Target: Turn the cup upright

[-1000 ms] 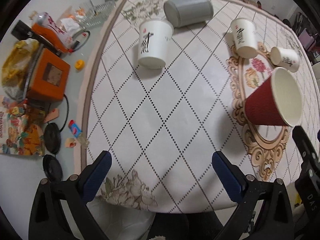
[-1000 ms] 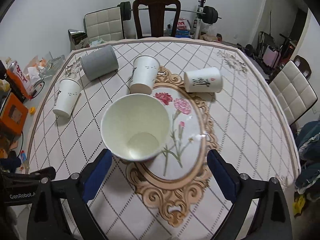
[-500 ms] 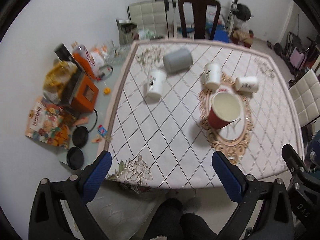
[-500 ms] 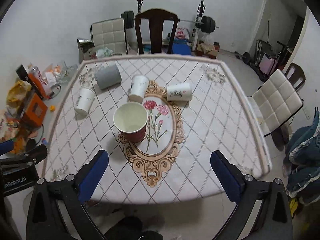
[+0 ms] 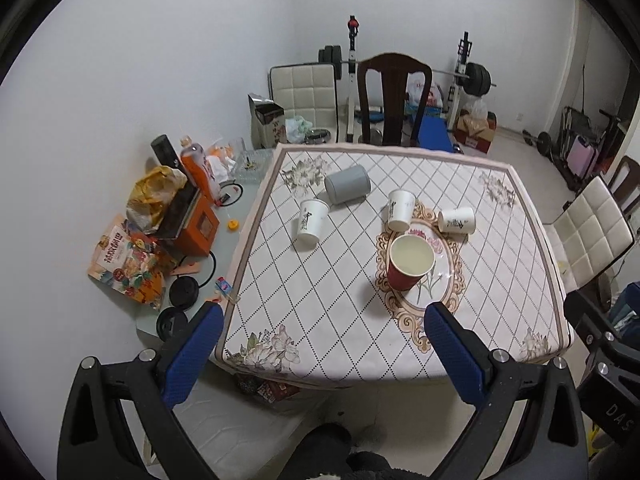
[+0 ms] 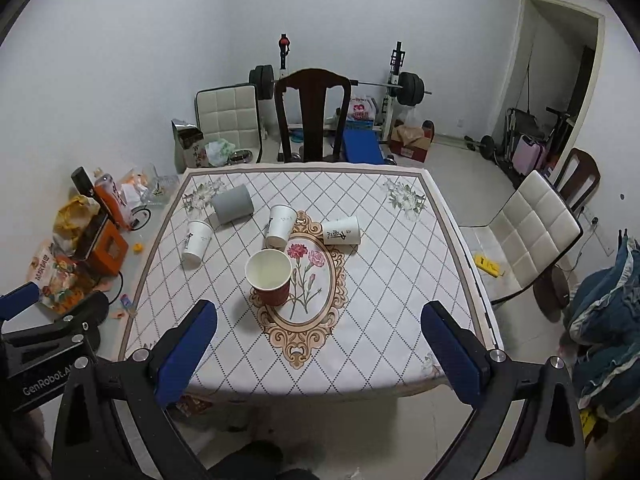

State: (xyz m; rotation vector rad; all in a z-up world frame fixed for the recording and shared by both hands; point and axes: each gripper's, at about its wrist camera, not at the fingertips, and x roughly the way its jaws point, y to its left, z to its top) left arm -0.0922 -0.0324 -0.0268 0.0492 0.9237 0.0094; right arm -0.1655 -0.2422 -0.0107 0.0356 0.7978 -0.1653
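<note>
A red paper cup stands upright, mouth up, on the floral oval in the middle of the table. Two white printed cups stand mouth down behind it. A third white cup and a grey cup lie on their sides. My left gripper is open and empty, high above the near edge of the table. My right gripper is open and empty too, held back the same way.
A side surface left of the table holds an orange box, snack bags, a bottle and black lids. A dark wooden chair stands at the far side, a white padded chair at the right. Weights and bags lie beyond.
Both grippers have pulled up and back from the table, so the cups look far smaller. The red cup stays upright on the oval, free of both grippers.
</note>
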